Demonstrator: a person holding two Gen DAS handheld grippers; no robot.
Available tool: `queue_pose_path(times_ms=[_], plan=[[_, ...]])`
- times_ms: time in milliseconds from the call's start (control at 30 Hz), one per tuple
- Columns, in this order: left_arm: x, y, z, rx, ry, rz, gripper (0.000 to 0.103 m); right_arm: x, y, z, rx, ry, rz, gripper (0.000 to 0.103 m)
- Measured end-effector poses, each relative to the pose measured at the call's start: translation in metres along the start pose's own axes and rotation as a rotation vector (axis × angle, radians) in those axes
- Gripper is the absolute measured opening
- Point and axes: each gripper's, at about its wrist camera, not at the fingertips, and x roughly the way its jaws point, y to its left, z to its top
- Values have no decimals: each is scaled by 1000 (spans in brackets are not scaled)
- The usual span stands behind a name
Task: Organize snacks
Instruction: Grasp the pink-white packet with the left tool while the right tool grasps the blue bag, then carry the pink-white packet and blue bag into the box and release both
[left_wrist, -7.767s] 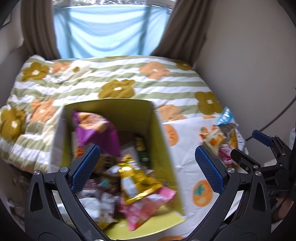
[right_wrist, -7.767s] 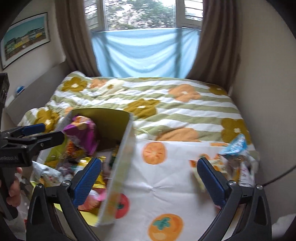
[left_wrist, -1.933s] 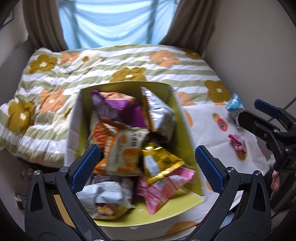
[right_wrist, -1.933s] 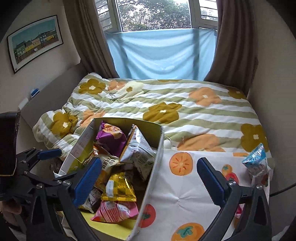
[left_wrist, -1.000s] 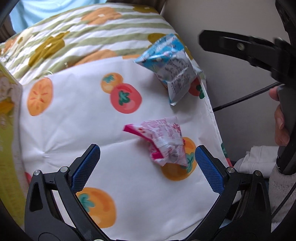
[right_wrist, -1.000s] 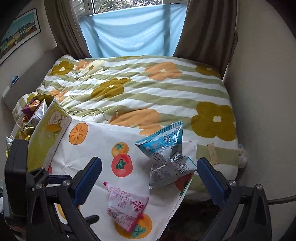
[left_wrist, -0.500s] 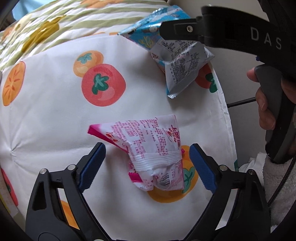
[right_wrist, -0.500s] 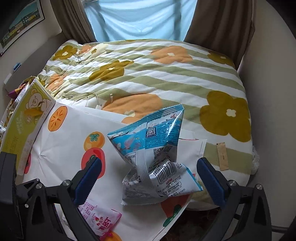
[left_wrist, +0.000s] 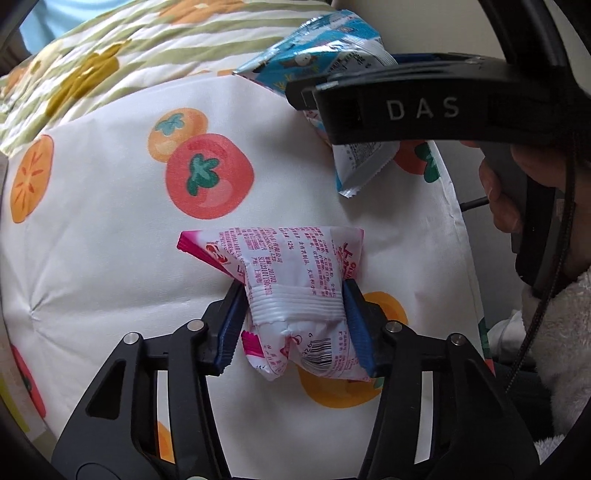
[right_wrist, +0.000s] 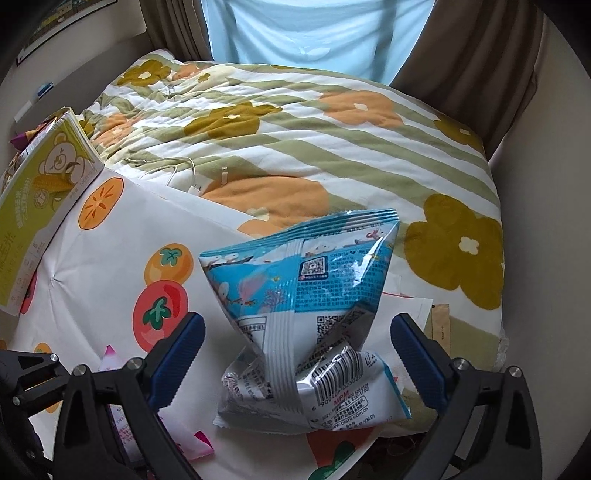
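My left gripper (left_wrist: 293, 317) is shut on a pink and white snack packet (left_wrist: 295, 269) that lies on the white fruit-print cloth (left_wrist: 110, 229). My right gripper (right_wrist: 295, 354) is open with its blue pads on either side of a blue and white snack bag (right_wrist: 306, 295), not touching it. That blue bag (left_wrist: 325, 55) also shows in the left wrist view, partly behind the right gripper's black body. A corner of the pink packet (right_wrist: 110, 356) shows in the right wrist view at lower left.
The yellow-green snack box (right_wrist: 40, 184) stands at the cloth's left edge with packets inside. The flowered quilt (right_wrist: 295, 140) covers the bed behind. A white cable (right_wrist: 181, 173) lies on the quilt. The cloth's right edge overhangs the bed by the wall.
My left gripper has closed onto the pink packet. My right gripper has moved forward, so its open pads now flank the blue bag.
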Motion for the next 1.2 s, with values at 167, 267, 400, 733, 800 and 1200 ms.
queue_pose_path(times_ms=[167,267,400,733,800,1200], plan=[[-4,5,2,-1,-9,18,45,9,2,-3,-18,35,7,69],[-7,6,1,-4,-12,23,44,5,3,-5,-11,26,13,59],[-14,14,-2,-20,-24,19,44,-1,5,-8,-1,22,5,53],[-65,31,-9,-56,-120,16,44,-46,14,-2,52,-44,-15,52],[-82,37,-9,-63,-150,24,44,-58,19,2,57,-61,-16,52],[-236,142,-31,-150,-373,23,44,-136,114,44,130,-161,9,52]])
